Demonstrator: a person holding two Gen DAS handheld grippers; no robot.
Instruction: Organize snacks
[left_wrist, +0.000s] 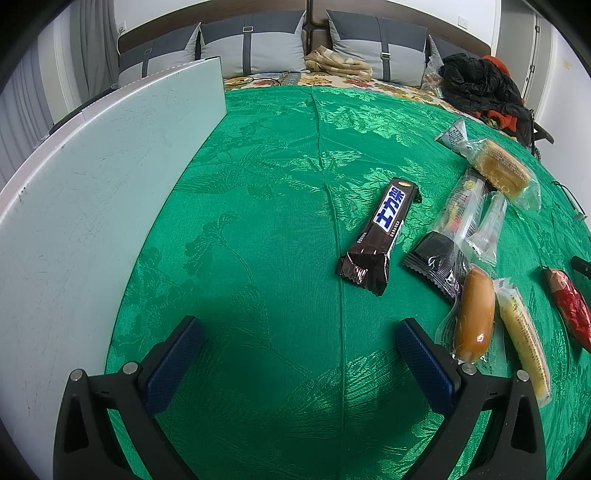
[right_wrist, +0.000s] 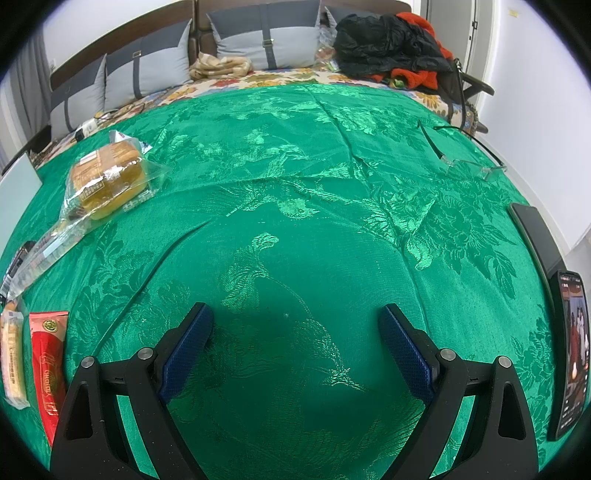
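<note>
In the left wrist view a brown chocolate bar (left_wrist: 380, 234) lies on the green cloth ahead and right of my open, empty left gripper (left_wrist: 299, 328). Right of it lie a black-ended packet (left_wrist: 448, 240), a wrapped sausage (left_wrist: 474, 314), a yellow stick packet (left_wrist: 524, 339), a red packet (left_wrist: 569, 302) and a wrapped bun (left_wrist: 498, 168). In the right wrist view my right gripper (right_wrist: 295, 314) is open and empty over bare cloth. The wrapped bun (right_wrist: 107, 179), the red packet (right_wrist: 48, 365) and the yellow packet (right_wrist: 13, 358) lie at its left.
A white board or box (left_wrist: 92, 206) stands along the left edge of the table. Clear glasses (right_wrist: 469, 164) lie at the far right, a dark phone (right_wrist: 535, 232) and a lit phone (right_wrist: 570, 350) at the right edge. A bed with cushions and clothes lies behind the table.
</note>
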